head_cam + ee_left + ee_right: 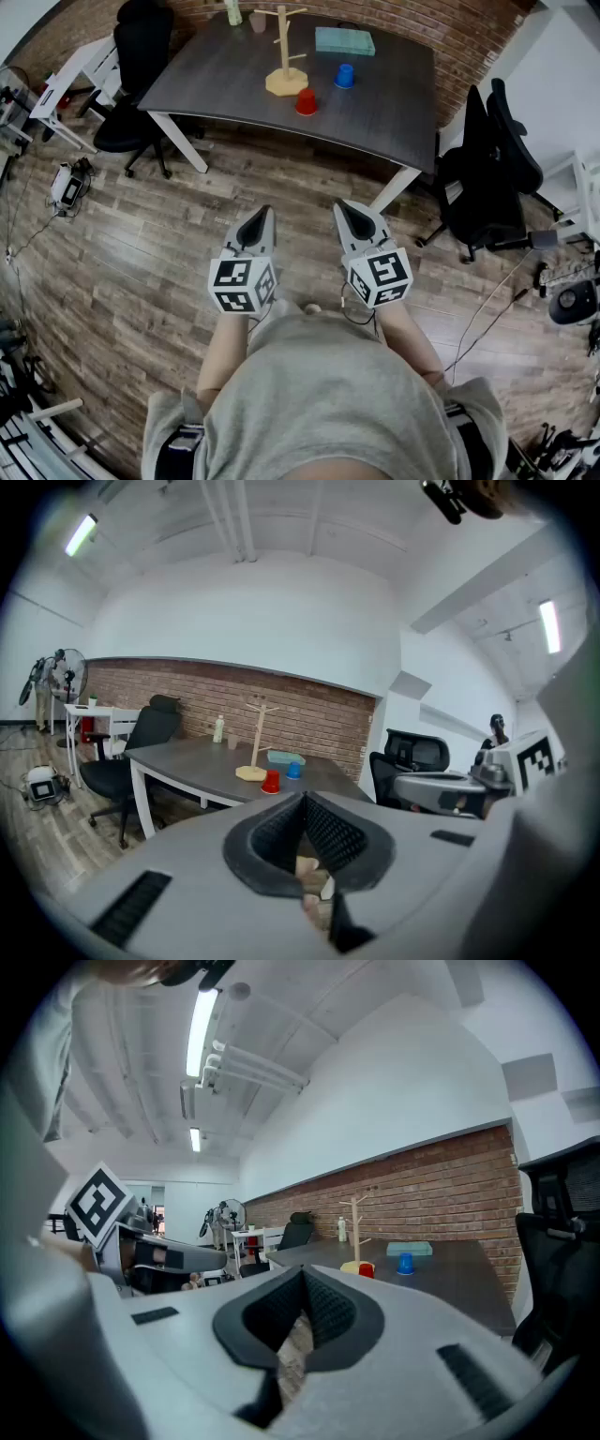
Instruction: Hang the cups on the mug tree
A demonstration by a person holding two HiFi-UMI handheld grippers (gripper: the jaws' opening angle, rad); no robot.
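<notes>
A wooden mug tree [284,52] stands on the dark grey table [234,66] far ahead. A red cup [306,101] sits upside down just in front of its base and a blue cup [344,76] to its right. Both grippers are held close to the person's body, well short of the table. My left gripper [256,219] and right gripper [350,213] are shut with nothing between the jaws. The left gripper view shows the tree [256,742], red cup [271,781] and blue cup [293,770] in the distance; the right gripper view shows the tree [354,1232], red cup [366,1269] and blue cup [405,1263].
A teal box [344,40], a bottle [233,13] and a clear glass [259,22] stand at the table's far side. Black office chairs stand left [141,66] and right [492,169] of the table. Cables and devices lie on the wooden floor at both sides.
</notes>
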